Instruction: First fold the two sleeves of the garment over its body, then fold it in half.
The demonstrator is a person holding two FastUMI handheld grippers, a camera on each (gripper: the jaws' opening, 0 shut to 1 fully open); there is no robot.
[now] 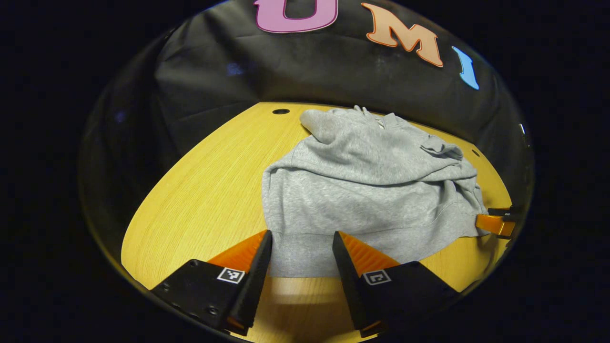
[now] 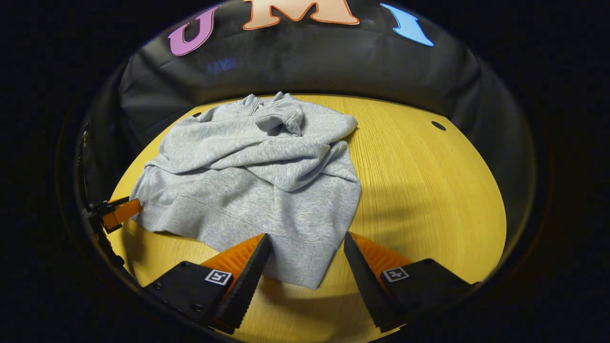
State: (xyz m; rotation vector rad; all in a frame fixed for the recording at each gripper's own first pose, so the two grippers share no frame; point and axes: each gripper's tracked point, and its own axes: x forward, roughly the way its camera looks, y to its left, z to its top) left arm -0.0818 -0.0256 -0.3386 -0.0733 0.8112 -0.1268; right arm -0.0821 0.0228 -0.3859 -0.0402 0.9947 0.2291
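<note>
A grey fleece sweatshirt (image 1: 367, 190) lies on the yellow wooden bench (image 1: 200, 200), with both sleeves already folded across its body and its ribbed hem at the near edge. In the left gripper view the left claw (image 1: 301, 255) stands wide over the near left corner of the hem, the cloth between its fingers but not pinched. In the right gripper view the right claw (image 2: 305, 257) is also wide, over the near right corner of the hem (image 2: 300, 267), not pressing it.
</note>
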